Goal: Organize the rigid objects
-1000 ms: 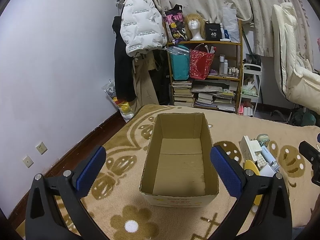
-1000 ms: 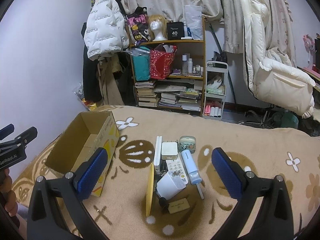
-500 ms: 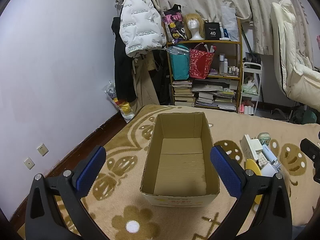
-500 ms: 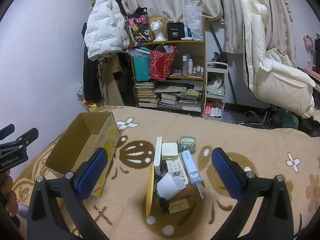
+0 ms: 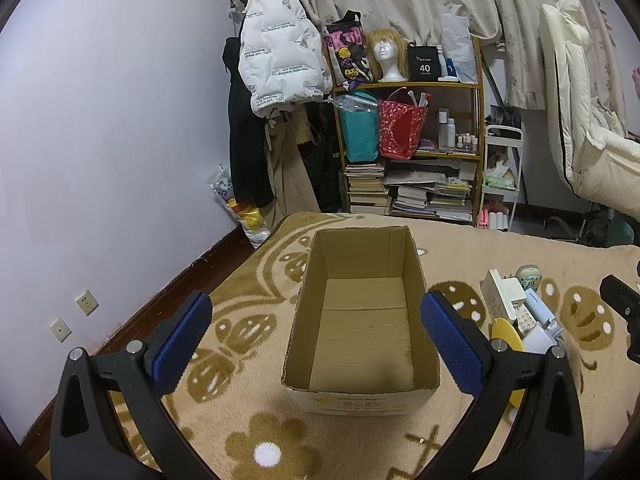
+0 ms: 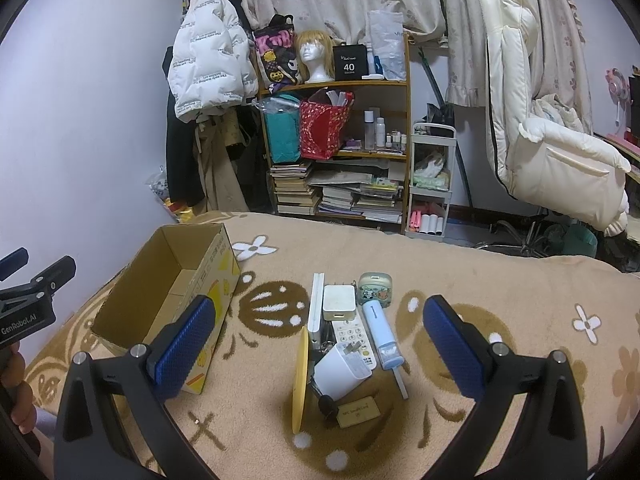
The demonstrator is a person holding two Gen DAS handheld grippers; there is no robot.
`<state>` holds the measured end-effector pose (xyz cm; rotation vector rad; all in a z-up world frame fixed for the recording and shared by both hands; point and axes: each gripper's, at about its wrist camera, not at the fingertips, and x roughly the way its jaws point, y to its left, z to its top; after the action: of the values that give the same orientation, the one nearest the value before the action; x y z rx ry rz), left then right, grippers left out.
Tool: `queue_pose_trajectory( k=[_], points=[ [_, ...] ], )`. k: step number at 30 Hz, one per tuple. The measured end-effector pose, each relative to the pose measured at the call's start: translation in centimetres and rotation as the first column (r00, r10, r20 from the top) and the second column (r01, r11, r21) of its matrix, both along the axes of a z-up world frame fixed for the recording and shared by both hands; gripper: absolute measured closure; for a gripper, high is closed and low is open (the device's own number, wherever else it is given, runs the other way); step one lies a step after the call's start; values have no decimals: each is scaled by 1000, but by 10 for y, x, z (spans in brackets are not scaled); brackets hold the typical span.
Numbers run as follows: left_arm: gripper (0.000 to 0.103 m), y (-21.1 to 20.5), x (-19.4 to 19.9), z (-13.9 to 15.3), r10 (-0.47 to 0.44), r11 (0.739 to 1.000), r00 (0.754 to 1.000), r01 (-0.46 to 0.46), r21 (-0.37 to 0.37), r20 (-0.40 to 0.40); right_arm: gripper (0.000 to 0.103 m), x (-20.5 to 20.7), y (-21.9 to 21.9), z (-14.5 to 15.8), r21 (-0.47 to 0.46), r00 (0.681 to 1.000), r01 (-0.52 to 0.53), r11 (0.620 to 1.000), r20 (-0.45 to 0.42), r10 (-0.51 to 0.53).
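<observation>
Left claw hanging wide, gripping nothing, cardboard box sitting straight ahead between its fingers. Right claw also gaping wide, empty, hovering over the pile: white charger, remote, yellow disc.

Left wrist cam low over the cardboard box, looking fwd into it, right wrist cam near the clutter pile — both face the bookshelf, sharing box, pile.

cardboard box: matt corrugated | blanket: fuzzy cloth | cup: likely smooth plastic
</observation>
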<state>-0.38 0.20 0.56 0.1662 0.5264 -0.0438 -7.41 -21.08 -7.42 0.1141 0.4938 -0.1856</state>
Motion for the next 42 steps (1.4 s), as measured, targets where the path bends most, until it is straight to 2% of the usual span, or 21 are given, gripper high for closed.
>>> queue_pose_trajectory(
  k=[30, 39, 42],
  points=[
    [0, -5, -3, -3, -4, 1000, 1000, 4, 11, -4, 0, -2, 0, -4, 7, 1000, -3, 1000, -1, 3],
    [0, 6, 17, -3, -2, 1000, 999, 2, -15, -39, 0, 10, 18, -10, 24, 1000, -11, 1000, -10, 11],
    [0, 2, 28, -4, -39, 999, 998, 38, -7, -51, 0, 17, 23, -11, 29, 1000, -16, 999, -16, 16]
  ],
)
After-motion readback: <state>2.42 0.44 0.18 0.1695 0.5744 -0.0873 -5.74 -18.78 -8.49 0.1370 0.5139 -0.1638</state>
